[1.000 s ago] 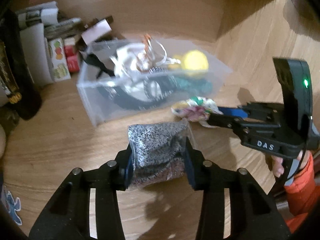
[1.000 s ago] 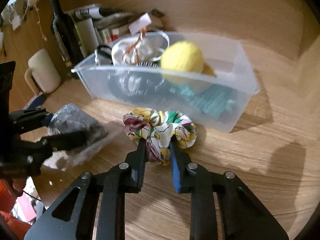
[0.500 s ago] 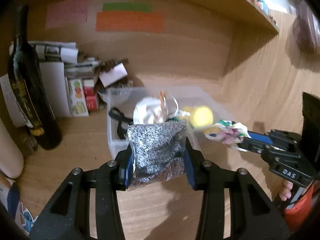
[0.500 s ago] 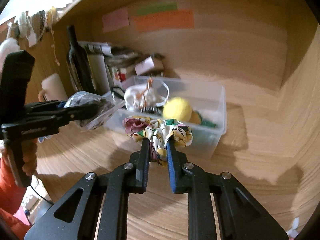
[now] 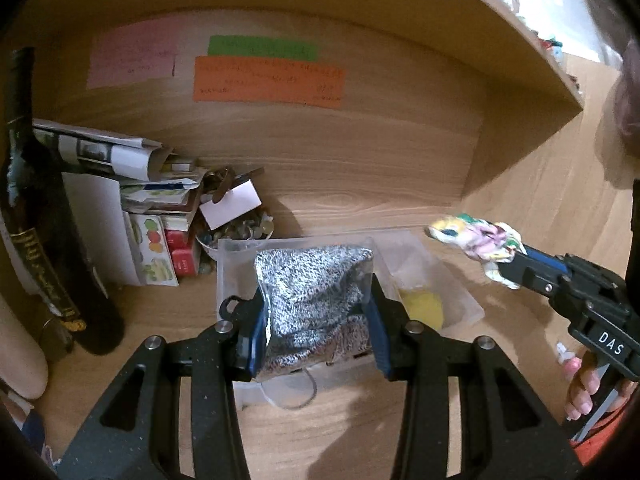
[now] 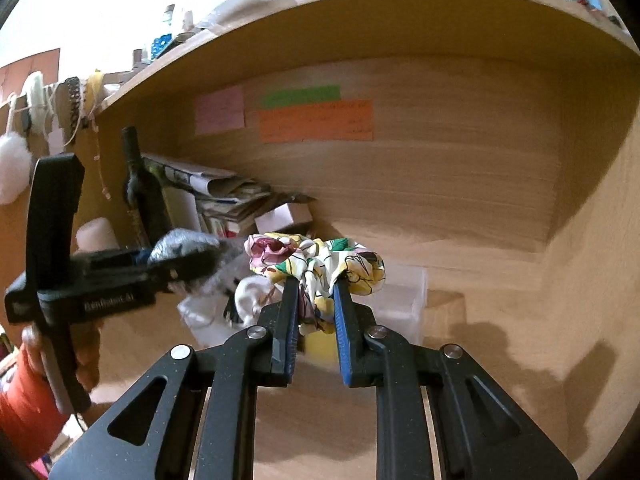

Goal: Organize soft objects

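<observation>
My left gripper (image 5: pixel 314 316) is clamped on the grey speckled pouch (image 5: pixel 312 304), blue pads pressing both sides, pouch held in the air at frame centre of the left wrist view, right over the clear plastic bin (image 5: pixel 448 276). Bin sits on the wooden desk (image 5: pixel 160 312), centre-right; yellow ball (image 5: pixel 422 306) inside it, visible just right of the pouch. My right gripper (image 6: pixel 316 292) is pinching the floral scrunchie (image 6: pixel 316 260), fabric bunched between the fingers and fanning out above the tips, at frame centre of the right wrist view, off the desk, in front of the bin (image 6: pixel 404 300). In the left view the scrunchie (image 5: pixel 476 238) shows at middle right, beyond the bin's right end, held by the right gripper (image 5: pixel 504 264). In the right view the left gripper (image 6: pixel 188 264) enters from middle left with the pouch (image 6: pixel 184 242). Dark wine bottle (image 5: pixel 44 240) stands at far left, stacked papers and boxes (image 5: pixel 132 208) beside it, sticky notes (image 5: pixel 268 76) on the back panel.
</observation>
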A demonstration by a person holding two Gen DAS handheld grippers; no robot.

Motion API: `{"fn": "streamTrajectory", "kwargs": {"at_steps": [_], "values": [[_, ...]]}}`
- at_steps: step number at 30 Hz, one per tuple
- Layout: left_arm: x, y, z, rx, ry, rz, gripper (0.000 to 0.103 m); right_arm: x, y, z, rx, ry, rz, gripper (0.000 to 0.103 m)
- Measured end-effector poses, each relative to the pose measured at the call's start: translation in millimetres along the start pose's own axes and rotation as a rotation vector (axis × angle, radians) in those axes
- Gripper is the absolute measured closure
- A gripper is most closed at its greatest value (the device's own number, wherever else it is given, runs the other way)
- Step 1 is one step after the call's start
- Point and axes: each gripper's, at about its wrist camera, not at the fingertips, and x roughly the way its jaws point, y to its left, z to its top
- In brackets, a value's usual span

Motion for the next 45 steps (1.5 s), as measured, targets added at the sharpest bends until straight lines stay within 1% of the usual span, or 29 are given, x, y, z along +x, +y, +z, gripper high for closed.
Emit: {"fn": "streamTrajectory", "kwargs": {"at_steps": [3,7,11,15,16,18,22,23,24,26,27,32,39,40,41,44,45], "values": [[20,4,-1,-0.003,0.033,0.010,0.061,24,4,1,-0.009,0.045,0.012,0.088],[45,9,-8,0.009,0.092,0.029,0.061,59,12,-7,-0.041,0.128,0.010,0.088],[62,11,-15,0.046,0.119,0.047,0.060,85,13,-16,-0.053,0.196,0.007,0.088],[68,13,-20,0.054,0.150,0.024,0.057,98,9,-22,-0.049,0.245,0.019,0.087],[69,14,-20,0.053,0.155,0.023,0.055,99,9,-23,-0.052,0.253,0.023,0.085],[70,14,-22,0.056,0.166,0.026,0.052,98,10,-22,-0.059,0.253,0.021,0.084],[68,12,-25,0.062,0.173,0.027,0.045,93,14,-19,-0.075,0.249,0.017,0.069],[67,12,-25,0.063,0.171,0.028,0.043,90,14,-19,-0.077,0.245,0.018,0.065],[65,12,-26,0.063,0.168,0.029,0.041,87,15,-18,-0.077,0.241,0.019,0.063],[58,10,-26,0.064,0.154,0.030,0.037,79,14,-18,-0.071,0.233,0.033,0.053],[55,9,-26,0.063,0.147,0.028,0.036,76,14,-17,-0.070,0.226,0.030,0.050],[28,8,-22,0.052,0.089,0.014,0.035,49,10,-12,-0.056,0.170,0.016,0.049],[-25,2,-14,0.068,-0.046,0.013,0.035,-6,10,4,-0.037,0.024,0.006,0.048],[-34,1,-14,0.072,-0.070,0.017,0.035,-14,12,5,-0.036,0.001,0.001,0.044],[-42,-2,-13,0.075,-0.092,0.020,0.035,-20,13,6,-0.036,-0.018,-0.001,0.039],[-61,-8,-14,0.087,-0.147,0.027,0.035,-40,17,9,-0.029,-0.084,-0.004,0.035],[-67,-10,-14,0.090,-0.165,0.031,0.031,-45,18,9,-0.026,-0.100,-0.003,0.034]]}}
